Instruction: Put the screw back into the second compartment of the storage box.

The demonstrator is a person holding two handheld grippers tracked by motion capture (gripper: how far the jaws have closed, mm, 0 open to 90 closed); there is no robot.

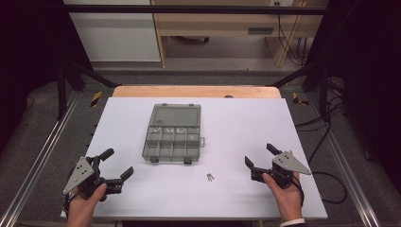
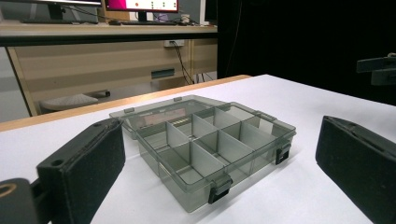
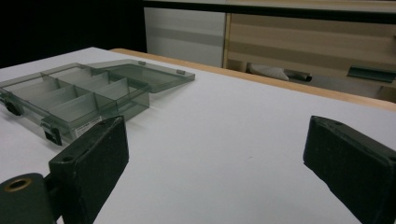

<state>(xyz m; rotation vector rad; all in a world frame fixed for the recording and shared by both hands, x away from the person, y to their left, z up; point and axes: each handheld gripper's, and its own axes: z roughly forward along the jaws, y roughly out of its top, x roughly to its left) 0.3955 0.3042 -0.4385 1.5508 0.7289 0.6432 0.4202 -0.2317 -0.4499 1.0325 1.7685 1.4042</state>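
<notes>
A person's left hand (image 1: 84, 208) holds the left hand-held gripper (image 1: 119, 166) at about 7 o'clock on the white counter (image 1: 246, 127), its two black jaws spread wide with nothing between them; a grey three-cornered plate (image 1: 78, 173) sits on top of it. At about 5 o'clock the right hand (image 1: 286, 198) holds the right hand-held gripper (image 1: 260, 155), jaws likewise spread and empty, its own grey plate (image 1: 292, 162) tilted toward the counter's right edge. Between the two, near 6 o'clock, a few small dark metal bits, perhaps screws (image 1: 210, 177), lie on the bare counter, too small to identify, well apart from either gripper. Beyond them, just left of centre, a smoky clear plastic organizer box (image 1: 171, 143) rests flat with its hinged lid (image 1: 177, 115) thrown open toward 12 o'clock and lying on the counter. The box is split by dividers into small compartments; pale small items show in the row nearest the lid, unclear what they are. Two dark latches (image 2: 219, 189) sit on the box's near edge. In the left gripper view the box (image 2: 210, 144) stands straight ahead between the jaws; in the right gripper view it (image 3: 70, 95) lies off toward 10 o'clock. A wooden strip (image 1: 196, 91) edges the counter's far side.
</notes>
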